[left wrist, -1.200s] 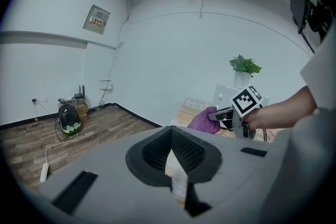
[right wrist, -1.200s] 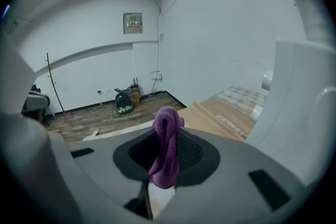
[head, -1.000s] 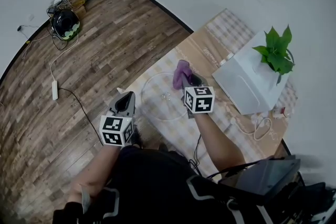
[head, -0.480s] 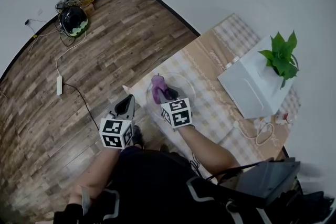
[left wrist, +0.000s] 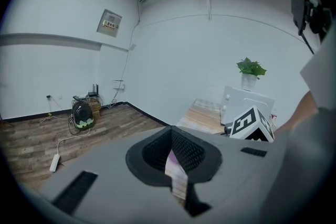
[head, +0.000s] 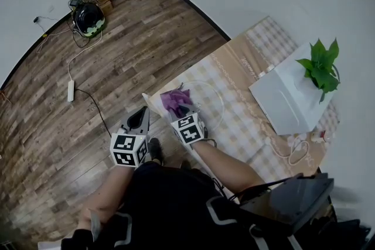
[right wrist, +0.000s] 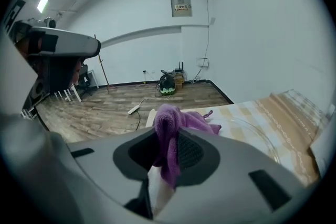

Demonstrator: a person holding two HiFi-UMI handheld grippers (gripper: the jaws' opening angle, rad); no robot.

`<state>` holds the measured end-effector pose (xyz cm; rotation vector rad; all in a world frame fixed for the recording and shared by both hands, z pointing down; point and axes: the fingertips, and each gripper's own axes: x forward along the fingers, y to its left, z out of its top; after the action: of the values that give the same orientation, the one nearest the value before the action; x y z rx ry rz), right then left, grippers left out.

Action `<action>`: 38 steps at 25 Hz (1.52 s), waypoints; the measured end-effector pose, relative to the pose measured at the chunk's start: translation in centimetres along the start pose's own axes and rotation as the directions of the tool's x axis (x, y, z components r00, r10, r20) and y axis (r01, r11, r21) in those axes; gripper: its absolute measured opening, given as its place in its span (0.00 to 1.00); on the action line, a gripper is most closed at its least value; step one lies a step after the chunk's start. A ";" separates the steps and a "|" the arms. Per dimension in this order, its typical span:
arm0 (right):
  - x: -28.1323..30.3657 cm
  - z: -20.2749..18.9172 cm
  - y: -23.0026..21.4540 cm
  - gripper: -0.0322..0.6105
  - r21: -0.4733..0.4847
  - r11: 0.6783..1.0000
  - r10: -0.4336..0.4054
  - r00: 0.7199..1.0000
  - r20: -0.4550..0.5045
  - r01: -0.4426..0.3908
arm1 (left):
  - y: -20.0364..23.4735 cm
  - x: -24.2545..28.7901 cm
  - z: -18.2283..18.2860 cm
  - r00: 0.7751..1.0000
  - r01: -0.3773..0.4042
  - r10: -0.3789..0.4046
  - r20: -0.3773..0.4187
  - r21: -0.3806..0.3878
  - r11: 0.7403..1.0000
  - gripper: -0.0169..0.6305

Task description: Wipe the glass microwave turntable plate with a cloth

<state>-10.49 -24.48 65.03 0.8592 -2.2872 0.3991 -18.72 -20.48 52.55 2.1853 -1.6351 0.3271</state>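
Cloth (head: 171, 100) swept to 8 o'clock on the plate (head: 214, 103), my right gripper (head: 180, 109) clamping it. Left gripper (head: 139, 116) closed, empty; wiping's underway.

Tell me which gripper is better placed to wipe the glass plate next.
Right, probably. The right gripper is shut on the purple cloth, right at the glass plate's near edge. The left gripper holds nothing and sits off to the side, apart from the plate.

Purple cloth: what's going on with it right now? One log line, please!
right tongs shut on purple cloth | cloth at glass turntable plate edge | left tongs shut, empty, beside table
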 end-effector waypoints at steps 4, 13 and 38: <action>0.2 -0.8 -0.7 0.17 -0.019 1.000 -0.001 0.999 -0.035 0.000 | -0.2 0.3 0.1 1.000 0.009 -0.009 -0.002 0.003 1.000 0.03; -0.3 -2.0 -3.6 0.17 0.015 0.999 -0.038 0.997 -0.066 0.039 | -2.0 1.1 0.4 0.998 0.059 -0.059 -0.005 0.021 0.998 0.03; -4.3 -6.0 -15.1 0.17 0.153 0.962 -0.210 0.970 -0.120 0.227 | -4.8 1.4 0.6 0.996 0.090 -0.090 -0.009 0.052 0.995 0.03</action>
<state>4.94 -30.75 67.34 1.1356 -2.0596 0.5258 -13.77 -20.82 51.79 2.2858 -1.5354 0.3545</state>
